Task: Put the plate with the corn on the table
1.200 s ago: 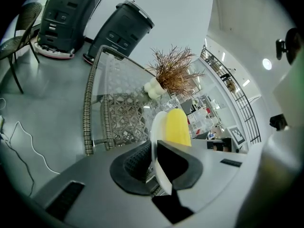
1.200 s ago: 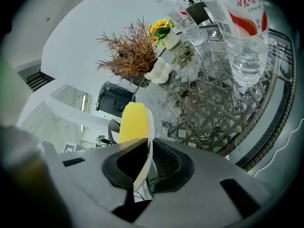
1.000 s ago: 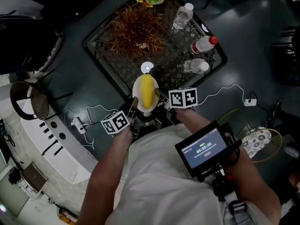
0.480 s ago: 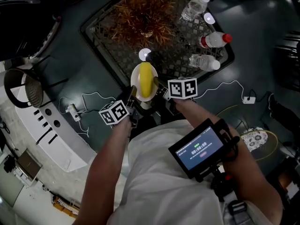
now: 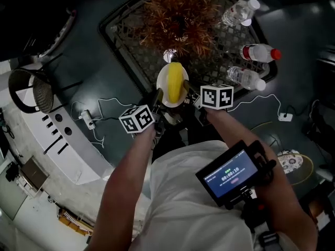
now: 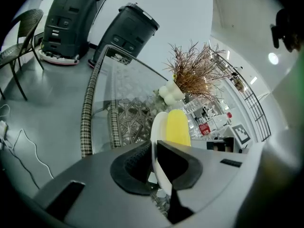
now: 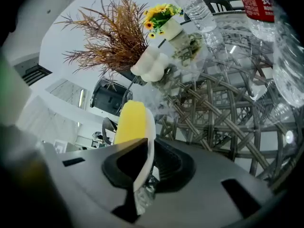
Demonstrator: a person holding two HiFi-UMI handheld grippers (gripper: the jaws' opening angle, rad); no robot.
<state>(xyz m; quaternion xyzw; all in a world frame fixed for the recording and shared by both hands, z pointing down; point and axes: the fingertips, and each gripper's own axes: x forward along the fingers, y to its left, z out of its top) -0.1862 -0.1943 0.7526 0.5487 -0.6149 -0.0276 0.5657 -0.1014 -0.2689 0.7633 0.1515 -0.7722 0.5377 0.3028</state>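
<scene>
The white plate [image 5: 162,90] with the yellow corn [image 5: 174,80] hangs at the near edge of the glass worktop [image 5: 137,54], its rim clamped between the left hand-held gripper [image 6: 156,152] and the right hand-held gripper [image 7: 144,161]; a dried plant [image 5: 180,14] and water bottles [image 5: 246,78] sit beyond

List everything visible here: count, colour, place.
plate: 1, white, at the table's near edge
corn: 1, yellow, on the plate
table: 1, dark lattice, ahead
dried plant: 1, brown, on table
sunflowers: 1 bunch, yellow, table's far side
water bottles: 3, clear, table's right side
chair: 1, dark, floor left
screen: 1, lit, person's chest
left hand-held gripper: 1, grey, shut on plate's left rim
right hand-held gripper: 1, grey, shut on plate's right rim
</scene>
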